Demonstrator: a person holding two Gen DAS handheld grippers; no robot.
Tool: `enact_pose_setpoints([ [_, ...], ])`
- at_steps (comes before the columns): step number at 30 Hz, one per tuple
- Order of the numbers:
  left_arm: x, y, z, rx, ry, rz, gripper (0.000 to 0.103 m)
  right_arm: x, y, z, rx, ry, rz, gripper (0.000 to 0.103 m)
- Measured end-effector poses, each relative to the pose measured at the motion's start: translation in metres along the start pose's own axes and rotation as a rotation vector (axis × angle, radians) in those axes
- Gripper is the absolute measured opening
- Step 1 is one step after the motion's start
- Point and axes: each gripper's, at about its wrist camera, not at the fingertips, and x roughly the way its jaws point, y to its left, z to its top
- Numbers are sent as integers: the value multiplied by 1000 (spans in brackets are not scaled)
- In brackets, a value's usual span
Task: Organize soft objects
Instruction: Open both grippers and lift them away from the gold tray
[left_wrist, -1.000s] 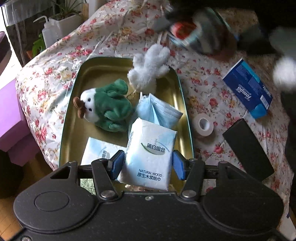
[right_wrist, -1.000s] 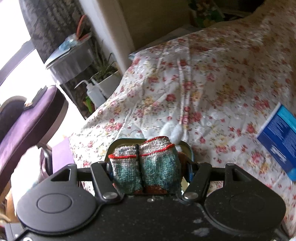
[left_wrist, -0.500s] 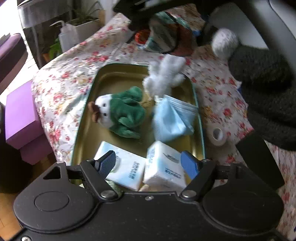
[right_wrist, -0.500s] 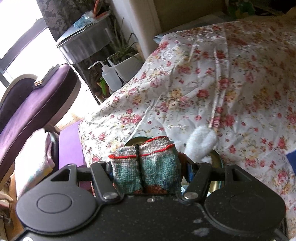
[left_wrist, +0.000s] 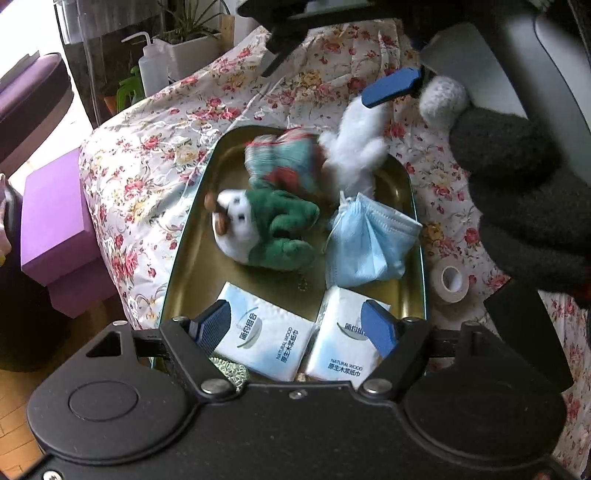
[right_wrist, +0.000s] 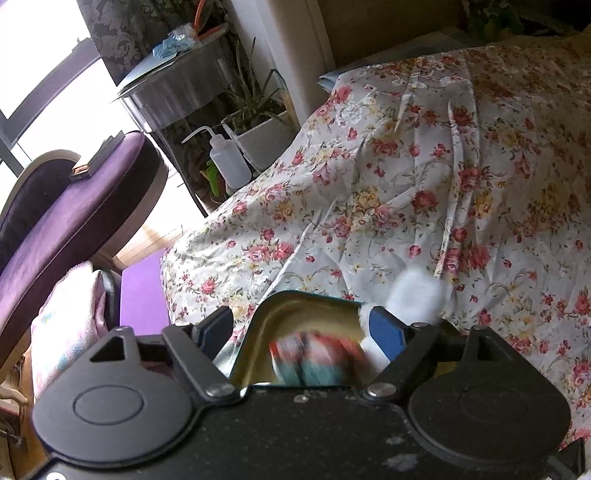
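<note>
A flowered bedspread is carrying a gold tin tray. In the tray's far end a blurred red-and-teal knitted cloth is lying just below the right gripper, whose fingers are spread wide, holding nothing. Near the front edge, two tissue packs are sitting under the left gripper, also gaping and empty.
</note>
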Motion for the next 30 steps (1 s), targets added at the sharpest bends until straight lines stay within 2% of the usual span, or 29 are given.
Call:
enact_pose_setpoints([
  [8, -16, 3, -5, -18, -74, 31, 73, -33, -18, -18, 40, -61, -36, 81],
  [16, -37, 9, -14, -55, -143, 44, 73, -90, -31, -57, 67, -175, -143, 81],
  [21, -53, 13, -21, -65, -163, 61, 75, -124, -31, -93, 74, -236, -205, 91],
  [23, -59, 15, -26, -65, -165, 52, 80, -135, -30, -109, 82, -250, -223, 94],
  [26, -69, 16, -33, -55, -183, 67, 84, -146, -27, -133, 86, -261, -255, 98],
  [30, -81, 17, -43, -33, -210, 99, 85, -155, -24, -168, 98, -261, -276, 100],
])
